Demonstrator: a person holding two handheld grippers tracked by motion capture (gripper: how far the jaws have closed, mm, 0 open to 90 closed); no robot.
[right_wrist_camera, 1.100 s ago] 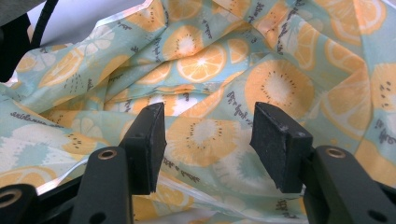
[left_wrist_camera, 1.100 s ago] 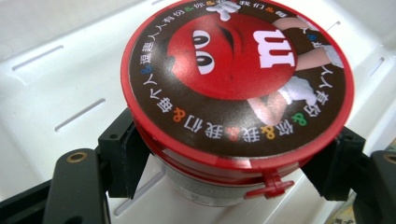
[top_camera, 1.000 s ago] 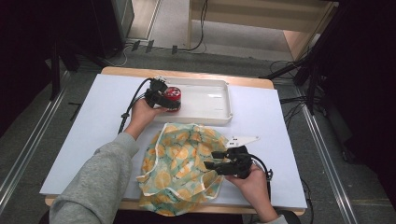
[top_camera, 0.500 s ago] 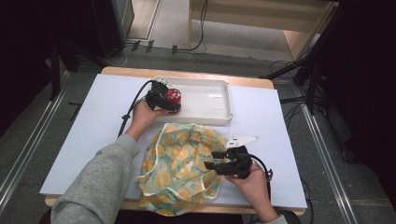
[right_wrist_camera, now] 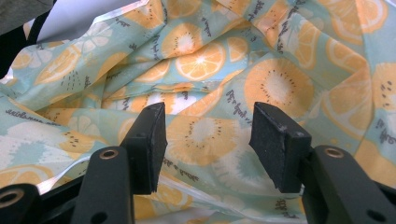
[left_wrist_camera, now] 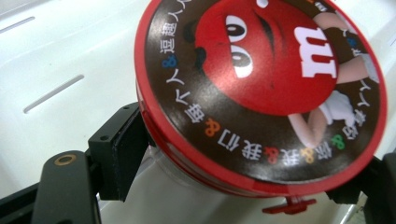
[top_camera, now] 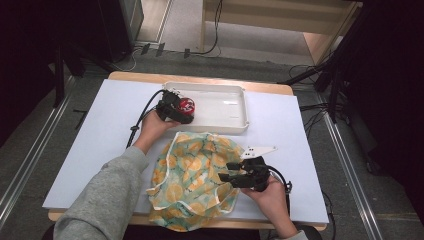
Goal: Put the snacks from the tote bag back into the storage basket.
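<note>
My left gripper (top_camera: 181, 111) is shut on a round candy tub (top_camera: 186, 105) with a red and brown printed lid (left_wrist_camera: 261, 88), held over the left end of the white tray (top_camera: 235, 125). One black pad (left_wrist_camera: 122, 149) presses the tub's clear side. A crumpled cloth bag (top_camera: 195, 175) printed with orange slices lies on the near part of the table. At its right edge my right gripper (top_camera: 226, 178) stands open, its jaws apart just above the fabric (right_wrist_camera: 205, 135), with nothing between them.
The white tray stands at the back middle of the pale table (top_camera: 100, 130). A flat white strip (top_camera: 259, 149) lies on the table just right of the bag. Cables and dark stands surround the table on the floor.
My left gripper with the tub has shifted slightly along the tray's left end. The right gripper and the bag have stayed where they were.
</note>
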